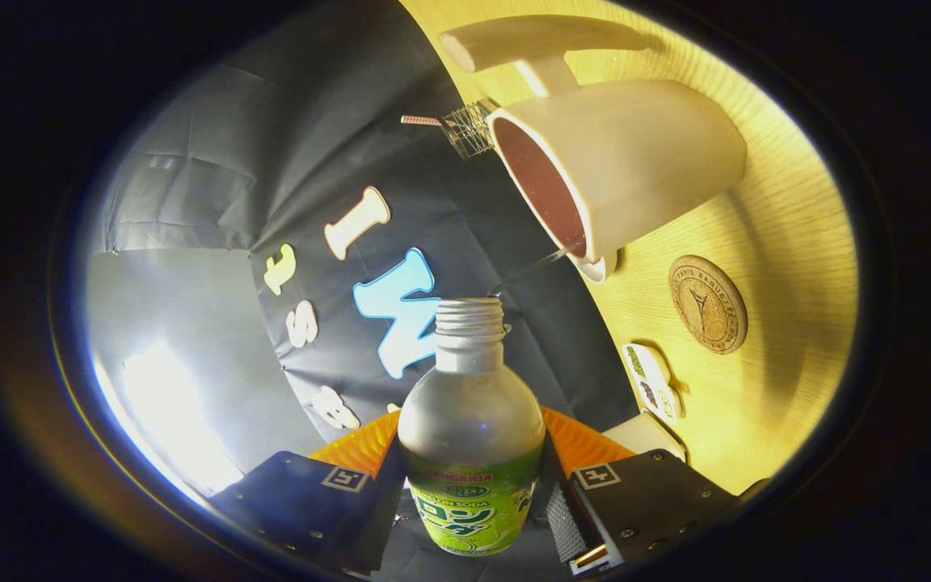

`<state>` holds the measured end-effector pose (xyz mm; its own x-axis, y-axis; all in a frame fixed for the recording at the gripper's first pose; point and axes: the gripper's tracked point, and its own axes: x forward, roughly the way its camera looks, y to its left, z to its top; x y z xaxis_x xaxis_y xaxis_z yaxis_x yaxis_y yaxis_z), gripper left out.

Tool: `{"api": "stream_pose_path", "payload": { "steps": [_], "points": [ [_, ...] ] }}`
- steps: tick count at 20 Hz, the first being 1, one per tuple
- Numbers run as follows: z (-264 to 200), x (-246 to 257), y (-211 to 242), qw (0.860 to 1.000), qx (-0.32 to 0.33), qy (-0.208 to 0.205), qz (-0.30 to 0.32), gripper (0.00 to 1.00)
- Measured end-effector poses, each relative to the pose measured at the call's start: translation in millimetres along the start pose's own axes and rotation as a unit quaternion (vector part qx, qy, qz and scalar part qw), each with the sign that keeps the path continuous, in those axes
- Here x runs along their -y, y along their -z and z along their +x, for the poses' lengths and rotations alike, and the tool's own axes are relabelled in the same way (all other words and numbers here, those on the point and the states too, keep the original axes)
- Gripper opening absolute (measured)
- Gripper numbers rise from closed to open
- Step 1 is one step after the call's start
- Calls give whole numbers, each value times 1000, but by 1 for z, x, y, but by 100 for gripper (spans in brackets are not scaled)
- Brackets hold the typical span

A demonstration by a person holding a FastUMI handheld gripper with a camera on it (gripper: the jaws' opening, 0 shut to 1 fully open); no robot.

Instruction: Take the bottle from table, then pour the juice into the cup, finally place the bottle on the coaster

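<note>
My gripper (473, 493) is shut on a clear bottle (471, 420) with a green label, held by its lower body between both fingers. The bottle has no cap, and its threaded mouth (469, 307) points ahead toward a white cup (635, 162) with a dark reddish inside. The cup stands on the wooden table (789, 242), which looks tipped sideways because the gripper is rolled over. A thin clear streak (534, 271) runs from near the bottle's mouth to the cup's rim. A round cork coaster (708, 305) lies on the table beside the cup, nearer to my fingers.
A pale wooden piece with a stem (546, 40) stands beyond the cup. A small wire strainer (469, 128) sits by the cup's far rim. Two small labelled white pieces (651, 380) and a white block (643, 432) lie near the table's edge, close to my fingers.
</note>
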<state>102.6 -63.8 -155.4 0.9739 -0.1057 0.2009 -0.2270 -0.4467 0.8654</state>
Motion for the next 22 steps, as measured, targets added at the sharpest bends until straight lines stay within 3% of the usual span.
{"api": "stream_pose_path", "payload": {
  "steps": [22],
  "points": [
    [-2,13,-13,1000,-3,8,-15,77]
  ]
}}
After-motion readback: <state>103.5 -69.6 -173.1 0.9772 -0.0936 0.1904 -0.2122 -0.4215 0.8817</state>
